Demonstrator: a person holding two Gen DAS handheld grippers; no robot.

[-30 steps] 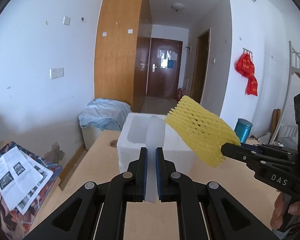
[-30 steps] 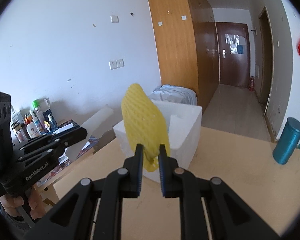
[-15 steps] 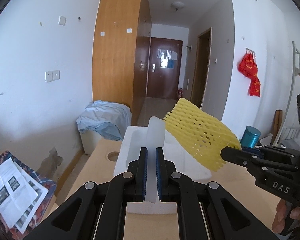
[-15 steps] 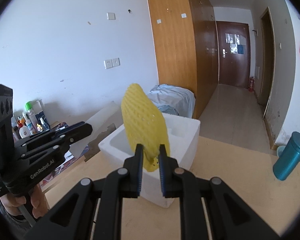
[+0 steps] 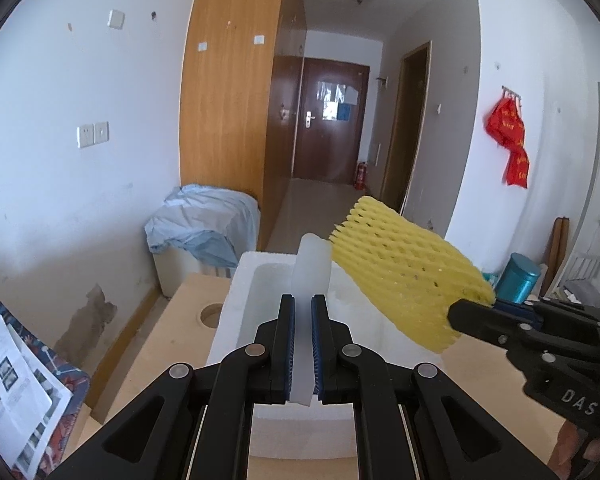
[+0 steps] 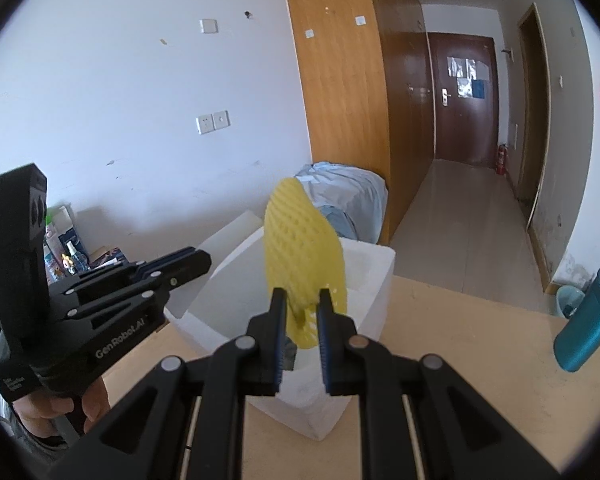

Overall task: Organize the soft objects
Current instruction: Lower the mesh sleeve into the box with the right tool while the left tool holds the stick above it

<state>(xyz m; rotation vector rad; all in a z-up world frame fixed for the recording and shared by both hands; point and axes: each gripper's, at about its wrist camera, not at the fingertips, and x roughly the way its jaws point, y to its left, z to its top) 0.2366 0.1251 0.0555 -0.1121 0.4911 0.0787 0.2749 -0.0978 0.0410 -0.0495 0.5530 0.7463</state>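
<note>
In the left wrist view my left gripper (image 5: 302, 300) is shut on a white foam sheet (image 5: 311, 258) that stands upright over the open white styrofoam box (image 5: 230, 320). To its right, a yellow foam net sleeve (image 5: 408, 280) juts out from my right gripper (image 5: 470, 312), also above the box. The right wrist view shows the right gripper (image 6: 300, 304) shut on the yellow net (image 6: 300, 248), with the box (image 6: 376, 280) just beyond and below. The left gripper (image 6: 198, 260) and its white sheet (image 6: 230, 240) sit at the left there.
The box rests on a light wooden table (image 5: 168, 344) with a round hole (image 5: 210, 316). A teal canister (image 6: 584, 320) stands at the right. A blue cloth bundle (image 5: 204, 228) lies behind the table; papers (image 5: 16, 396) and bottles (image 6: 66, 248) are at the left.
Both grippers have moved forward with their foam pieces. The styrofoam box is now closer and lower in both views, under the held pieces. Both grips are unchanged.
</note>
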